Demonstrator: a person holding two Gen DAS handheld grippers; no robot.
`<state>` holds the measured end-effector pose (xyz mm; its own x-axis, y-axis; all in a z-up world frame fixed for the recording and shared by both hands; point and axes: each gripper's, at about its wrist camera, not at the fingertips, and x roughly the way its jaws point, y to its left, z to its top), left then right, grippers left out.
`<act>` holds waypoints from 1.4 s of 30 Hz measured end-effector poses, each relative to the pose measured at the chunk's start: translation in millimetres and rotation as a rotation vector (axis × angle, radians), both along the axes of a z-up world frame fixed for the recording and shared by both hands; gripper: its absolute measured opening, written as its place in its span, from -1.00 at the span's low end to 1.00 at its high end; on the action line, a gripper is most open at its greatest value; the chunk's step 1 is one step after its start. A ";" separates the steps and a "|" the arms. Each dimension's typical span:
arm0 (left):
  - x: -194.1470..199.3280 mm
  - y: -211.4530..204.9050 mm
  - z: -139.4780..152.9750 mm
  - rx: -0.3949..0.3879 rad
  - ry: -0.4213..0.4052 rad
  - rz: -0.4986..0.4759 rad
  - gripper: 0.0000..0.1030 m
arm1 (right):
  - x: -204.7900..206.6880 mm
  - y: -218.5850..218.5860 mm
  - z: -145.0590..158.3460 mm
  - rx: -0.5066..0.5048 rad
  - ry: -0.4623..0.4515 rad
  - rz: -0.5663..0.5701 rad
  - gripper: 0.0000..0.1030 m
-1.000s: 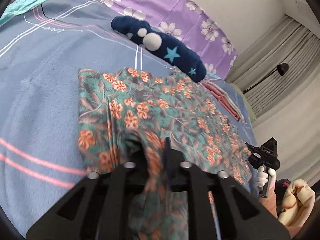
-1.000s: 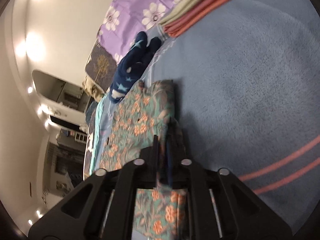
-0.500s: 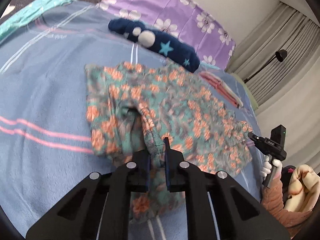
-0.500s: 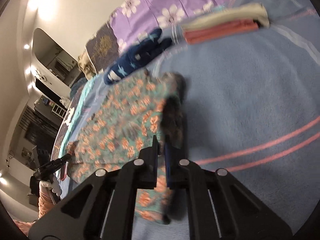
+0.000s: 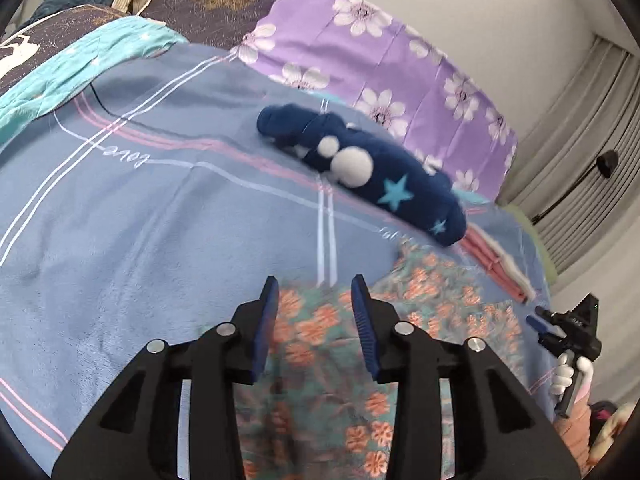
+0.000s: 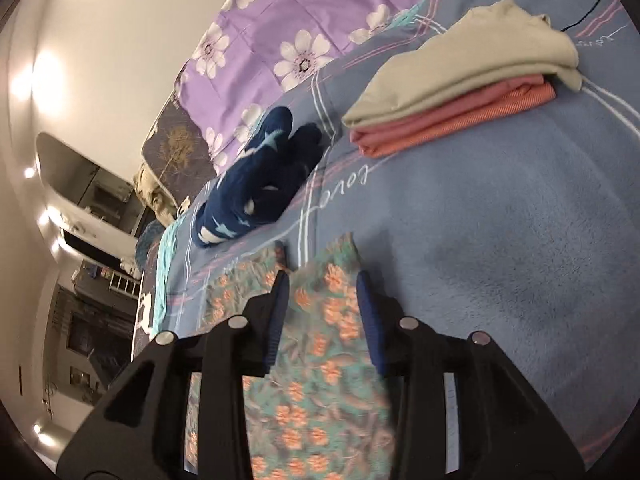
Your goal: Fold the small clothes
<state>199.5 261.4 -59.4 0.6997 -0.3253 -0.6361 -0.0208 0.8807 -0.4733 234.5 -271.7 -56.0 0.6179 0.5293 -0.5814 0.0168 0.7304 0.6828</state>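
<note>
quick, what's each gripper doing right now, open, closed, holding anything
Left gripper: open, jaws just opened, holding nothing; floral garment lies beneath.
Right gripper: open, jaws just opened, holding nothing, above the same garment.

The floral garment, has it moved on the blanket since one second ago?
Yes. The floral garment has come toward the camera: its far edge, earlier almost touching the navy star garment, now lies well short of it on the blue blanket.

A blue striped blanket [image 5: 160,216] covers the bed. Near its head edge lies a navy star-patterned plush [image 5: 360,168], just before the purple flowered pillow [image 5: 384,68]. A teal cloth [image 5: 80,60] sits at the far left corner, grey curtains [image 5: 584,152] hanging beyond the right edge
</note>
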 end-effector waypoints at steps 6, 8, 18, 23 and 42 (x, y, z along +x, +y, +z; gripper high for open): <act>8.1 1.2 -26.0 0.013 0.079 -0.069 0.05 | 8.6 3.1 -16.0 -0.081 0.025 0.069 -0.04; 16.5 -2.4 -30.5 0.002 0.099 -0.094 0.05 | 18.1 11.5 -18.2 -0.096 0.031 0.091 0.01; 20.3 -14.3 -12.0 0.045 0.036 -0.145 -0.91 | 18.8 33.3 3.1 -0.162 -0.100 0.117 -0.85; -6.7 -16.5 35.8 0.063 -0.103 -0.144 -0.91 | -5.8 33.5 56.7 -0.130 -0.265 0.116 -0.86; 81.8 -15.6 -22.7 0.185 0.071 -0.109 -0.70 | 51.3 22.4 -20.4 -0.223 -0.013 0.033 -0.59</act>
<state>281.2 245.7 -82.1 0.6184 -0.2695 -0.7382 0.0516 0.9512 -0.3041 285.8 -249.3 -76.4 0.6106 0.4081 -0.6787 -0.0169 0.8635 0.5040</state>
